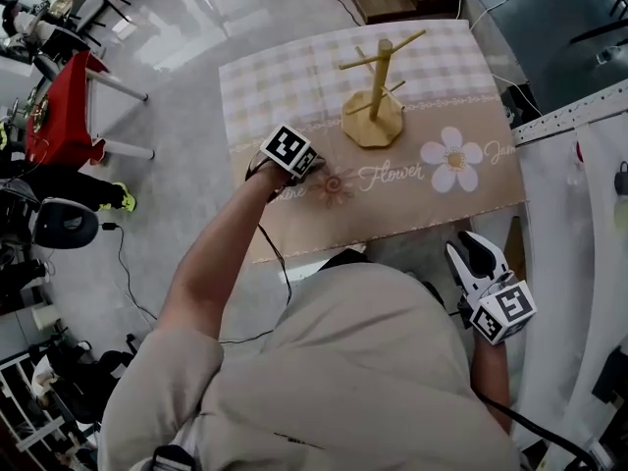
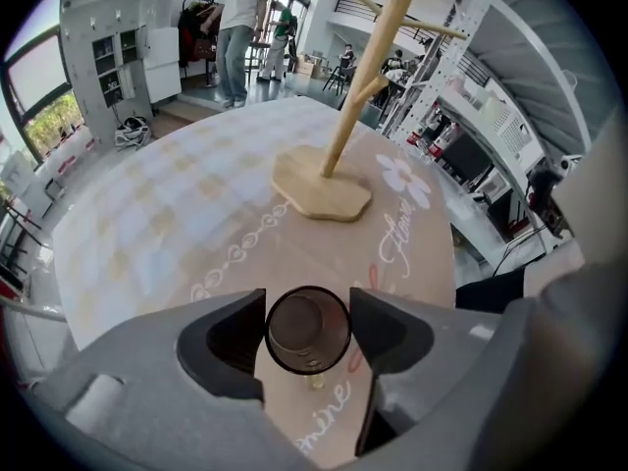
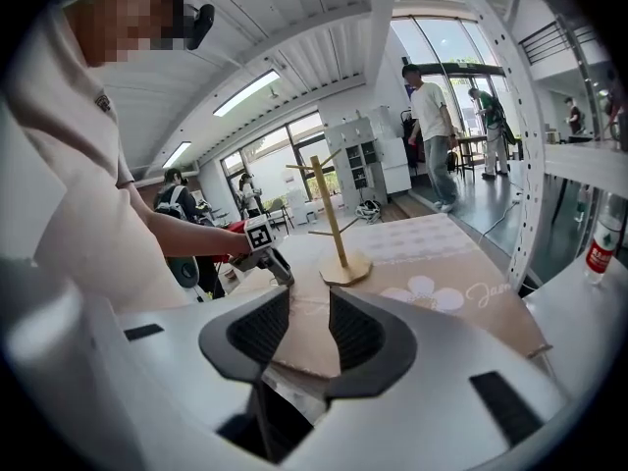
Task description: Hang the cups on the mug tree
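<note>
A small dark glass cup stands upright on the beige flowered cloth, seen from above. My left gripper is open, a jaw close on each side of the cup's rim. In the head view only this gripper's marker cube shows, over the table's left front part, and the cup is hidden. The wooden mug tree stands bare further back; its base lies just beyond the cup. My right gripper hangs open and empty off the table's front right corner, pointing at the mug tree.
The table's front edge is near my body. A white perforated rack stands to the right, with a bottle on it. A red chair and cables are on the floor at left. People stand far behind the table.
</note>
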A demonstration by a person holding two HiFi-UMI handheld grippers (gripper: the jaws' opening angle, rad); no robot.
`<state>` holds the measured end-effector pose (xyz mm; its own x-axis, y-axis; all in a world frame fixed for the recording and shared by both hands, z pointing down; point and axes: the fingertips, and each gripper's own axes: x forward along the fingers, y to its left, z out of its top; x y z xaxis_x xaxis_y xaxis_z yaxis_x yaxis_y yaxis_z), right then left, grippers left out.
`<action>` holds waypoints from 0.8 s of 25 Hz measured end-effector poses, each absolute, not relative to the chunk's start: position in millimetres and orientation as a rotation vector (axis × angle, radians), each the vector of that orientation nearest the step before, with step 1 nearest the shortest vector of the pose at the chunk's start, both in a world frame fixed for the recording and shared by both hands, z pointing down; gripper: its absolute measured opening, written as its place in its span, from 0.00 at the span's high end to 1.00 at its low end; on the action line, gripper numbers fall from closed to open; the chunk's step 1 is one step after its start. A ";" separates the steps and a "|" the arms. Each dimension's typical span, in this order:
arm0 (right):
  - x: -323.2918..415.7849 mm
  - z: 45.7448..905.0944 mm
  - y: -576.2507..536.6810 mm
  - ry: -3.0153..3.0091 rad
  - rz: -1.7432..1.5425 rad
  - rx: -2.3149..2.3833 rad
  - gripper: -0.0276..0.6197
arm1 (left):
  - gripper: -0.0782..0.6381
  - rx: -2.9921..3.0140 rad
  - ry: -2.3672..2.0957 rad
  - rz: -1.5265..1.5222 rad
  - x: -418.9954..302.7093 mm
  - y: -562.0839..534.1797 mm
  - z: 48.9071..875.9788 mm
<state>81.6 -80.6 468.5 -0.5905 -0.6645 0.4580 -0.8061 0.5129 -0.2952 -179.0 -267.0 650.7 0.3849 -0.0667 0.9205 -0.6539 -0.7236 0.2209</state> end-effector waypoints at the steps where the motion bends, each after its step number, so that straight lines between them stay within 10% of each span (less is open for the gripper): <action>1: 80.7 469.2 -80.8 -2.471 0.705 1.234 0.75 | 0.52 2.069 -0.611 1.348 -178.9 -267.1 651.4; 20: 71.7 473.6 -88.0 -2.483 0.699 1.197 0.75 | 0.51 2.003 -0.771 0.775 -186.1 -294.1 602.3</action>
<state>71.7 -88.0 473.6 -0.6097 -0.6468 0.4583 -0.7909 0.5353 -0.2967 -186.1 -294.1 602.3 0.6205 -0.2327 0.7489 -0.7475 -0.4642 0.4751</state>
